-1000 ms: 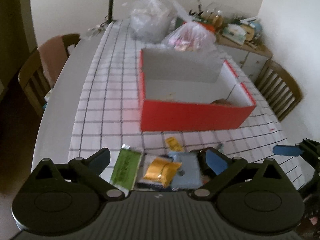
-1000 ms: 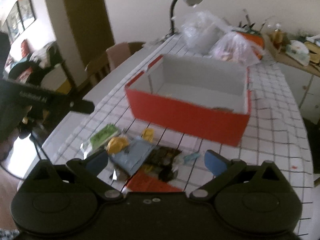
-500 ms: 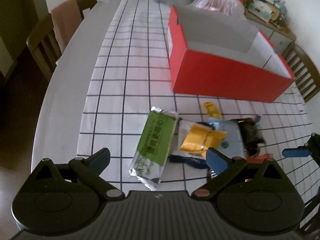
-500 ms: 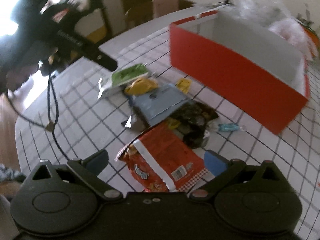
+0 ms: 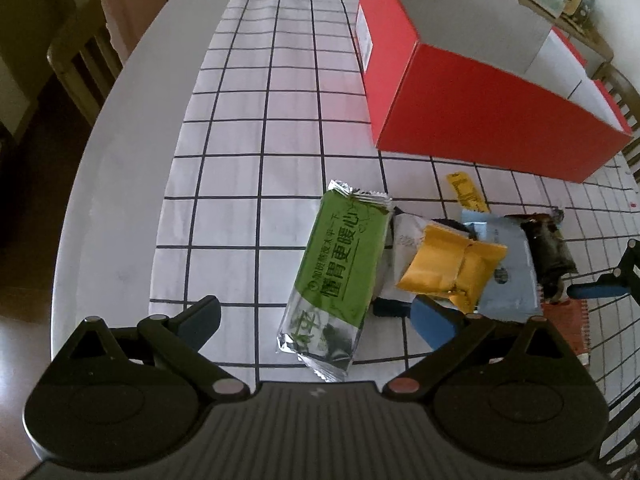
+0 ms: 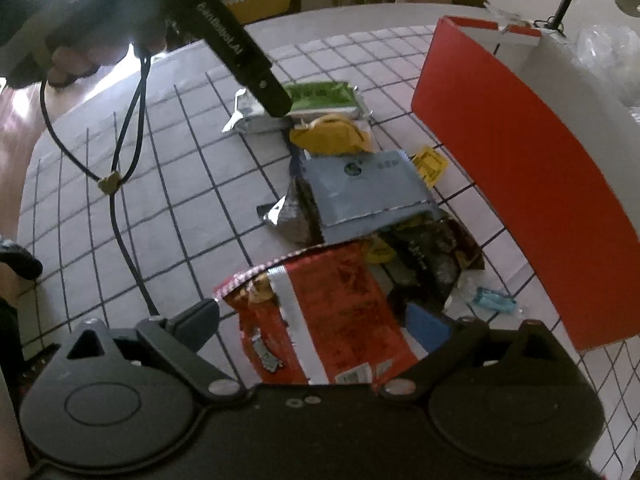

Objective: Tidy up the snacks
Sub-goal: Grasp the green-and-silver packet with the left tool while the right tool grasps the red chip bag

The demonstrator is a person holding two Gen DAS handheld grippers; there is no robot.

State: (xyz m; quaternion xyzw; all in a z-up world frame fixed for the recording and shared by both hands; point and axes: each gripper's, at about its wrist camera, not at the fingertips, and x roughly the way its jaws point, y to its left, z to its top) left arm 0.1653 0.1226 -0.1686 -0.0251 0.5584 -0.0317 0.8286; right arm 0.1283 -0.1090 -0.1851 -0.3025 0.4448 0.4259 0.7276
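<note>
a: what is seen nearest?
b: the left gripper (image 5: 316, 316) is spread wide over the green packet (image 5: 340, 268), nothing gripped. the right gripper (image 6: 316, 320) is likewise held wide above the red packet (image 6: 340, 320), empty.
a: and farther?
b: yellow (image 5: 452, 268) and blue packets (image 6: 360, 188) are piled between; the red box (image 5: 492, 120) is set beyond, far right.

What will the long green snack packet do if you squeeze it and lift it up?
The long green foil snack packet would probably feel light, since it lies flat and thin on the checked tablecloth. Its shiny crimped foil looks slippery, so it might slide in the open left gripper. It looks straight and evenly filled, so it may bend only a little.
</note>
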